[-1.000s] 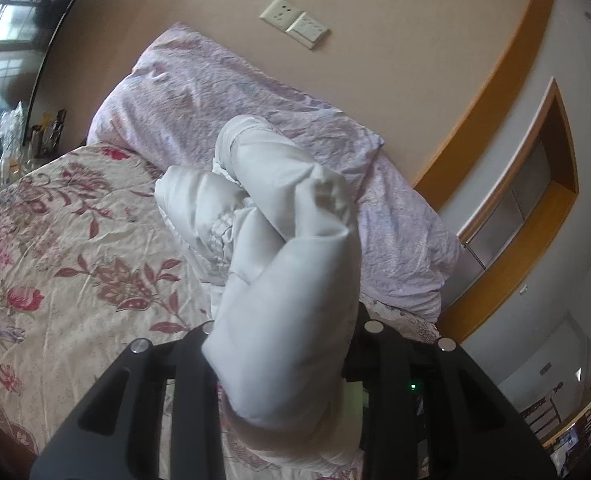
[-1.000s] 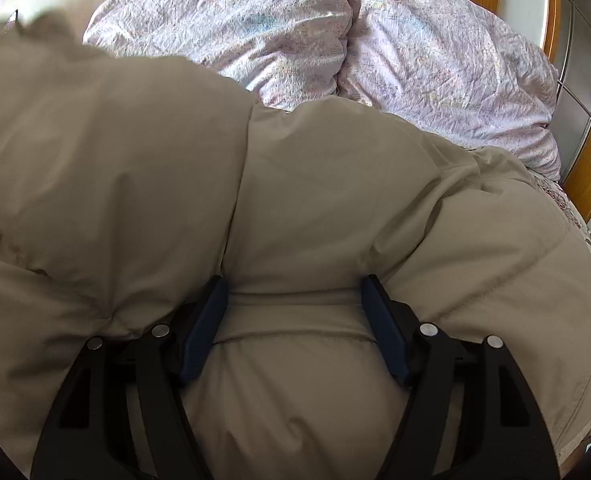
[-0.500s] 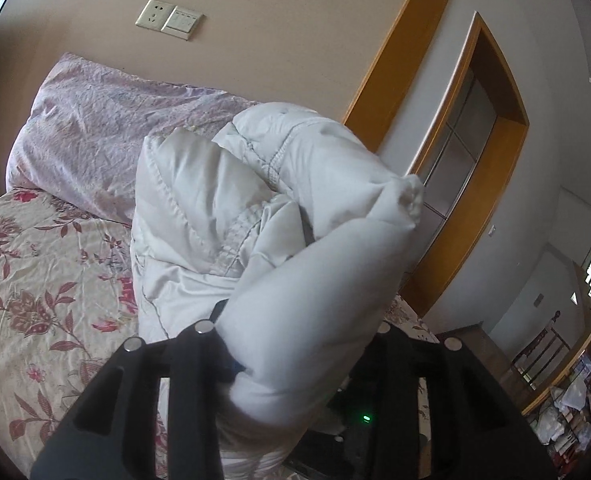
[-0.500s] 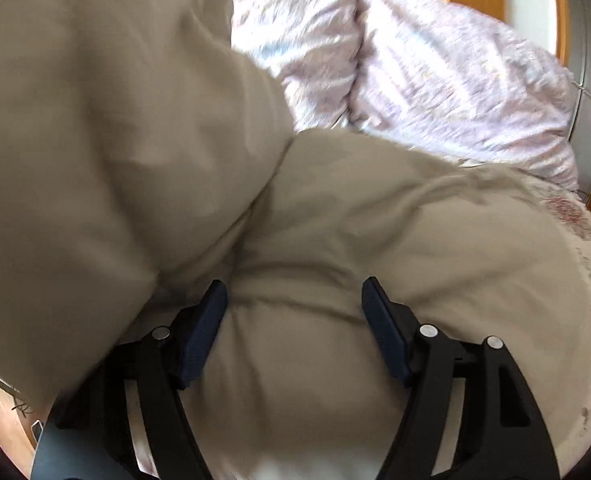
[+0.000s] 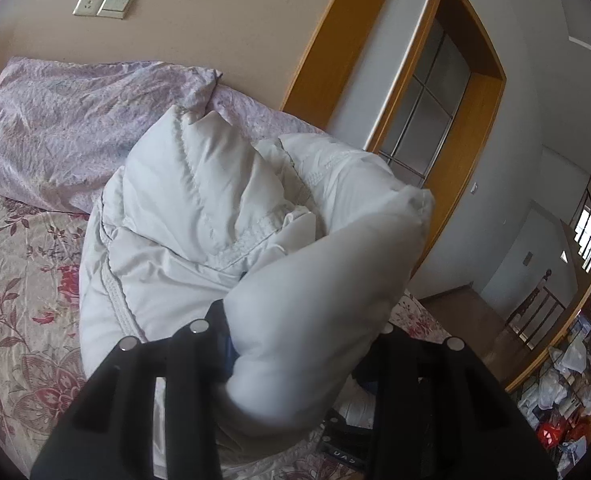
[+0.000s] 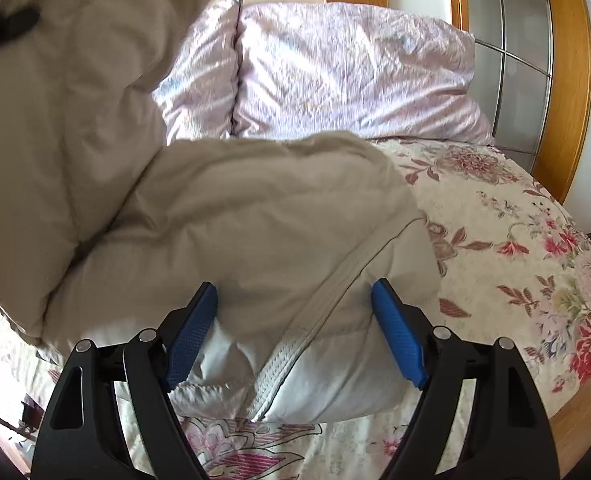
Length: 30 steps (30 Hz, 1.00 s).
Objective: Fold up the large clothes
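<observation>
A large puffy jacket, beige outside and white inside, lies bunched on the flowered bed [image 6: 515,240]. In the left wrist view its white quilted lining [image 5: 199,200] piles up ahead. A thick padded fold fills my left gripper [image 5: 299,320], whose jaws are opening while the fold still presses against both fingers. In the right wrist view a beige fold with a zip edge [image 6: 255,220] sits between the blue pads of my right gripper [image 6: 293,292]. Those jaws are opening too, and both pad tips still touch the fabric. More beige jacket [image 6: 75,80] hangs raised at upper left.
Two lilac pillows [image 6: 355,72] lean at the head of the bed, also seen from the left wrist [image 5: 75,128]. A wooden-framed glass door [image 5: 435,112] stands to the right of the bed. The flowered bedspread [image 5: 23,280] lies to the left of the jacket.
The left view has swung right, from the pillows toward the door, carrying the white fold along. In the right view the jacket has shifted left, baring flowered bedspread, and the blue pads stand wider.
</observation>
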Available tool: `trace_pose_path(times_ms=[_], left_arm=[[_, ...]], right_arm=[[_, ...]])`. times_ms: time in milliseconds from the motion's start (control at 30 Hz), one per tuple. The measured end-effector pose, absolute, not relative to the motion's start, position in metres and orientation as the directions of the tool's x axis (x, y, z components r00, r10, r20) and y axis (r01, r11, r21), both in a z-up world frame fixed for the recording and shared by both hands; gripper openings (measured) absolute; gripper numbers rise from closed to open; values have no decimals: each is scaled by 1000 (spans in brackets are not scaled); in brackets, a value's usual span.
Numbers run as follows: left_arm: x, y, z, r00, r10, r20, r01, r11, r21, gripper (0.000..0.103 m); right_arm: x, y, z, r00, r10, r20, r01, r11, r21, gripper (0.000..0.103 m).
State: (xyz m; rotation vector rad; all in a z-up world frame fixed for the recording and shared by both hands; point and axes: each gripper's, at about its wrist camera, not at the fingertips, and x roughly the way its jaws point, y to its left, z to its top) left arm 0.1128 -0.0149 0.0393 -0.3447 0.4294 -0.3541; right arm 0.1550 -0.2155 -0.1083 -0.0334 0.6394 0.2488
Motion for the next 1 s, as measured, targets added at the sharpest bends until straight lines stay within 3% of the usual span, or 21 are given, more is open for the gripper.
trace_pose_path(times_ms=[500, 667, 767, 833, 900, 1000], left_arm=[[163, -108, -7, 696, -515, -501, 376, 855, -357, 42], [186, -124, -24, 606, -574, -550, 400, 818, -413, 46], [193, -130, -23, 576, -589, -566, 412, 808, -422, 55], [197, -128, -16, 549, -636, -542, 440, 771, -460, 75], [194, -124, -5, 532, -675, -512, 467, 738, -487, 84], [181, -105, 21, 521, -729, -443, 513, 683, -521, 87]], right_arm=[[142, -242, -129, 780, 320, -538, -253, 947, 197, 82], [136, -248, -133, 791, 337, -511, -257, 940, 222, 82], [138, -251, -133, 791, 351, -502, -255, 934, 250, 82], [138, -251, -133, 792, 354, -497, -255, 932, 258, 83], [138, -252, -133, 794, 355, -494, -255, 931, 259, 83], [138, -252, -133, 794, 355, -494, -255, 932, 260, 83]])
